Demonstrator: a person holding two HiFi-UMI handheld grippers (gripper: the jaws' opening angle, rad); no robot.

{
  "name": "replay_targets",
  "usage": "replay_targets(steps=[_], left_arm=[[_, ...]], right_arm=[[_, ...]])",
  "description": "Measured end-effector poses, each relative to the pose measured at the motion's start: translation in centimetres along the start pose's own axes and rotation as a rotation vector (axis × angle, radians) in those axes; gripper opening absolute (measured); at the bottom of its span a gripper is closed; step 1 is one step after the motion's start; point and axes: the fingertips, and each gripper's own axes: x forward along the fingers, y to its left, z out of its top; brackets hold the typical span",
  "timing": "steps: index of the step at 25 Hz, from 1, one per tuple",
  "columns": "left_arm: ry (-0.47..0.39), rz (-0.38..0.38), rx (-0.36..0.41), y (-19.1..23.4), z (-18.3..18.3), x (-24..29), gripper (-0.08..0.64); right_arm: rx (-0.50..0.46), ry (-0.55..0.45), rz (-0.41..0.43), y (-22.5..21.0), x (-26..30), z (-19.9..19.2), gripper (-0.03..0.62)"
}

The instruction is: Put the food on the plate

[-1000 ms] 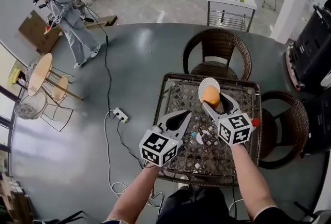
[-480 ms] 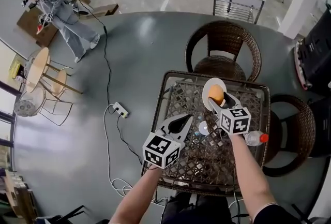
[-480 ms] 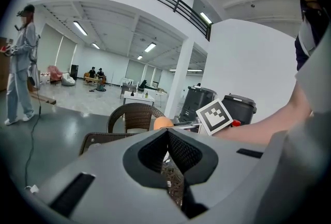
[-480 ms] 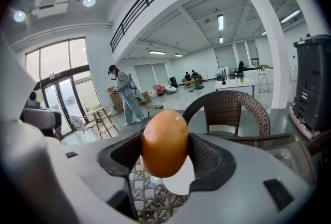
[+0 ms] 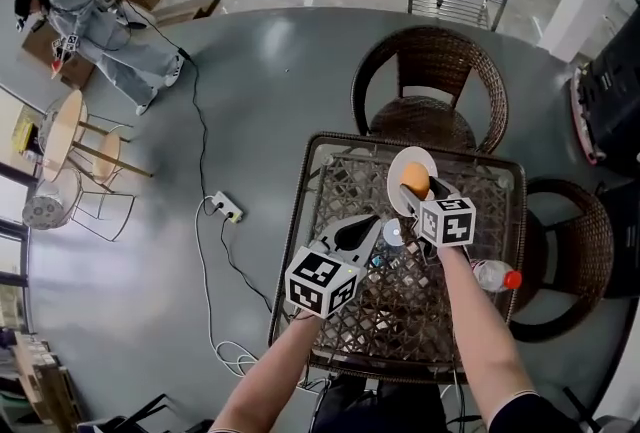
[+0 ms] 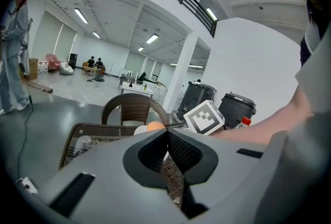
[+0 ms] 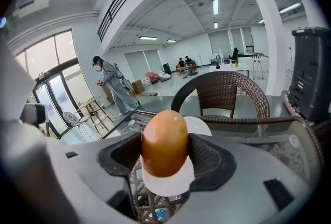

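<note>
Over plate (image 5: 398, 169) — right gripper (image 5: 421, 189) w/ orange food (image 5: 414, 180) clamped; left gripper (image 5: 372, 221) closed, empty

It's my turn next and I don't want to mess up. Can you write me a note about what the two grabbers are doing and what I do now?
Left gripper: shut, holding nothing, above the wicker table.
Right gripper: shut on the orange food.
Where: the food is right over the white plate on the far side of the table. I can't tell whether it touches the plate.
Done: the food is picked up and brought to the plate.
Left: lower it if needed, open the right jaws, then probably draw that gripper back gently.
</note>
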Motion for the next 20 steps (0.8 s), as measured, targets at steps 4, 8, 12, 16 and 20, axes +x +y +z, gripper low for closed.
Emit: replay_targets(steps=[4,8,12,16,20], left_arm=[[0.019,-0.01,-0.017,-0.1,-0.5,0.4,0.006],[0.047,-0.021,-0.008,-0.3,-0.9,0.7,0.006],[0.052,-0.023,-0.015,-0.2,-1.2,1.0,0.006],[0.057,-0.028,-0.019,-0.4,-1.4,1.1,0.006],[0.06,-0.03,-0.018,-0.5,-1.4,1.1,0.006]], right_arm=[[0.017,0.063,-0.014,-0.6,1.1,-1.1,0.293],[0.033,0.107,-0.02,-0.8,2.0,-1.4,0.293],[0.058,0.116,-0.016,-1.0,2.5,-1.2,0.293],[0.094,0.119,-0.012,-1.3,2.7,-1.2,0.295],[0.094,0.116,-0.021,-1.5,2.7,-1.2,0.296]])
